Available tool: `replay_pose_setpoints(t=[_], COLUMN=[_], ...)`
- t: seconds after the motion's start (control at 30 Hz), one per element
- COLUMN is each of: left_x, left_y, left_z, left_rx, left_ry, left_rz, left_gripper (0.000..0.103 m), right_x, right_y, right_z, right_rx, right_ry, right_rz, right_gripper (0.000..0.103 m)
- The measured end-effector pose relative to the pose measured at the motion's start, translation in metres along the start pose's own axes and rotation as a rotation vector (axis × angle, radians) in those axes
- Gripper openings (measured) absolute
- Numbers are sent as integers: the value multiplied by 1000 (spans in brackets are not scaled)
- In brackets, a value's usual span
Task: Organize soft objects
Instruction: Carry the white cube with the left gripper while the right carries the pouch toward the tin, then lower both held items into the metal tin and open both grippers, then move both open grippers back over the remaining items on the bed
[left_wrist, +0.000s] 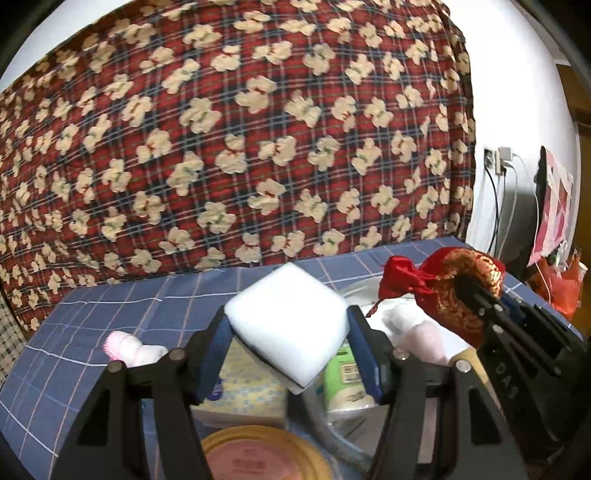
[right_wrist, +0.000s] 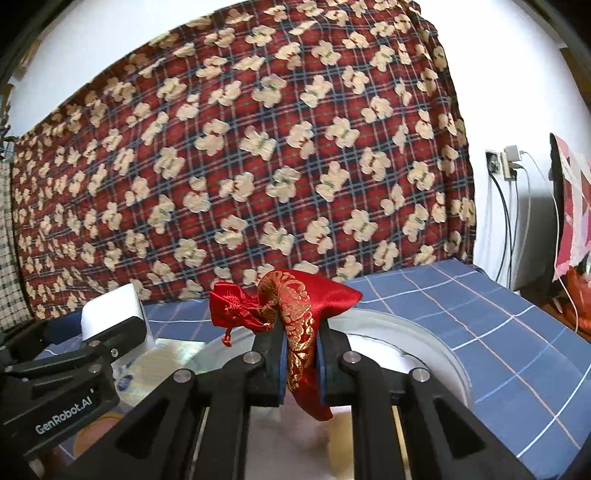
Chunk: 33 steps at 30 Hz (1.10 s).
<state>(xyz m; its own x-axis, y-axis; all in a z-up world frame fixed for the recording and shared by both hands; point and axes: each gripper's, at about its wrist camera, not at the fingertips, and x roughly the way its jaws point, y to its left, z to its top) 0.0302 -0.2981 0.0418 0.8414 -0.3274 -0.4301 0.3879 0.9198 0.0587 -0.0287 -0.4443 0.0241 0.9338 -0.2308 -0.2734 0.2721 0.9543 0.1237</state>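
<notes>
My left gripper (left_wrist: 290, 332) is shut on a white sponge block (left_wrist: 288, 321) and holds it above the blue checked table. The block also shows at the left of the right wrist view (right_wrist: 110, 310). My right gripper (right_wrist: 301, 328) is shut on a red and gold drawstring pouch (right_wrist: 295, 310), held up over a white round basin (right_wrist: 424, 332). In the left wrist view the pouch (left_wrist: 450, 284) and the right gripper (left_wrist: 476, 291) are at the right. A pink and white sock (left_wrist: 125, 349) lies on the cloth at the left.
Under the left gripper are a yellow patterned tissue box (left_wrist: 247, 391), a green-labelled pack (left_wrist: 343, 380) and a round yellow-rimmed lid (left_wrist: 258, 454). A pale pink soft item (left_wrist: 424, 339) lies in the basin. A red bear-print blanket (left_wrist: 240, 147) hangs behind. Cables and a socket (right_wrist: 495, 162) are at the right.
</notes>
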Motion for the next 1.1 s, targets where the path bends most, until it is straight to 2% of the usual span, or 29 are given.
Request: replay_pose_setpoints(t=[0.3, 0.47, 0.57, 0.63, 0.7, 0.73, 0.83, 0.97, 1.1], left_x=[25, 30, 29, 28, 24, 23, 11, -7, -7], left_y=[-23, -33, -39, -40, -36, -33, -16, 33, 106], left_z=[-1, -4, -5, -5, -5, -4, -1, 2, -8], left_rx=[29, 51, 67, 77, 64, 58, 36, 0, -67], left_ry=[103, 124, 122, 125, 117, 113, 80, 29, 49], left_rz=[-32, -33, -34, -23, -33, -32, -25, 41, 189], left_gripper=[62, 69, 75, 76, 79, 82, 85, 93, 93], right_x=[12, 18, 19, 17, 13, 10, 4, -3, -5], right_y=[-21, -31, -37, -38, -36, -35, -31, -19, 13], right_z=[-2, -6, -7, -6, -5, -4, -1, 5, 10], right_rx=[11, 30, 63, 73, 72, 73, 83, 82, 63], right_ry=[48, 85, 95, 92, 75, 65, 46, 21, 21], right_rz=[-48, -67, -68, -67, -75, -80, -70, -40, 60], right_gripper=[14, 16, 33, 57, 68, 69, 70, 70, 71])
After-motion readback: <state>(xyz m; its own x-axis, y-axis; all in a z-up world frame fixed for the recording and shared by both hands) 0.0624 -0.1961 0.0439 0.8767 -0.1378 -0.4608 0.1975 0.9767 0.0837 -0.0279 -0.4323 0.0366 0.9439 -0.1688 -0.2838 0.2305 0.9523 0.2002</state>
